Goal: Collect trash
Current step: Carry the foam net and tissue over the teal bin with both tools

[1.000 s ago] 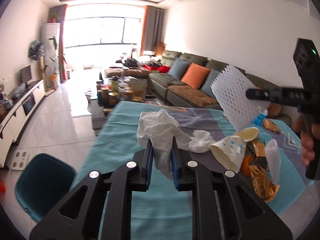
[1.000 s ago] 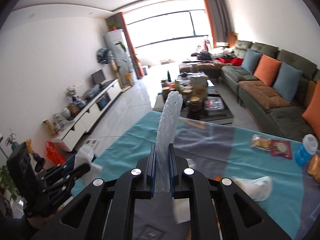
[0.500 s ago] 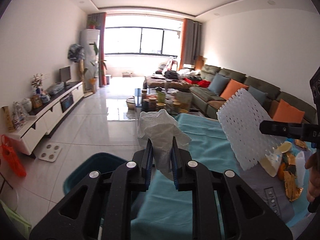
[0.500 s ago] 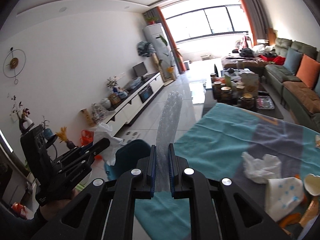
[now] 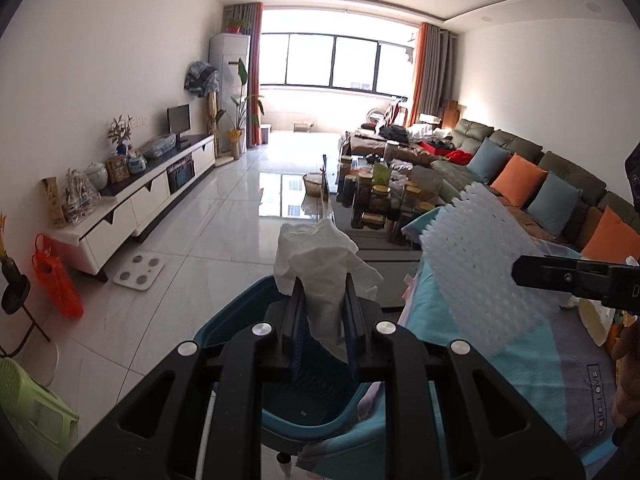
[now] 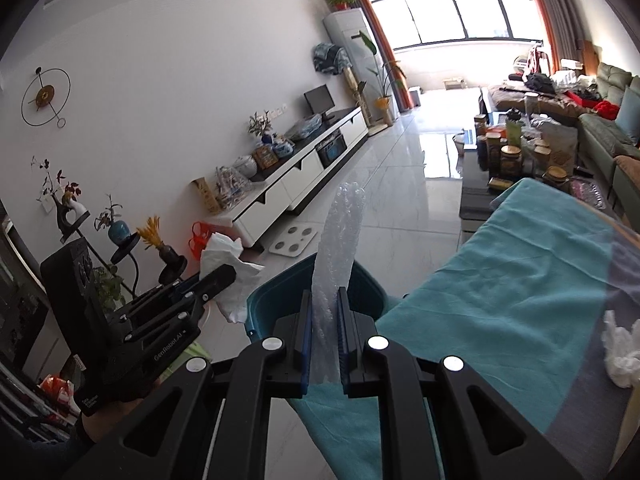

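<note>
My left gripper (image 5: 323, 300) is shut on a crumpled white tissue (image 5: 320, 264) and holds it above the open teal bin (image 5: 304, 404) beside the table. My right gripper (image 6: 325, 312) is shut on a white bubble-wrap sheet (image 6: 340, 236), seen edge-on, just over the bin's (image 6: 272, 304) near rim. In the left wrist view the sheet (image 5: 480, 272) hangs to the right of the tissue. In the right wrist view the left gripper (image 6: 216, 280) with its tissue (image 6: 228, 272) is at the left of the bin.
The table has a teal and grey cloth (image 6: 520, 288) with another crumpled tissue (image 6: 622, 348) and more trash (image 5: 600, 320) on it. A green stool (image 5: 28, 404) and a scale (image 5: 138, 272) are on the floor. A cluttered coffee table (image 5: 380, 196) stands beyond.
Both grippers have swung left from over the table to the bin at its edge, each still holding its piece. The bin now lies right under the left gripper.
</note>
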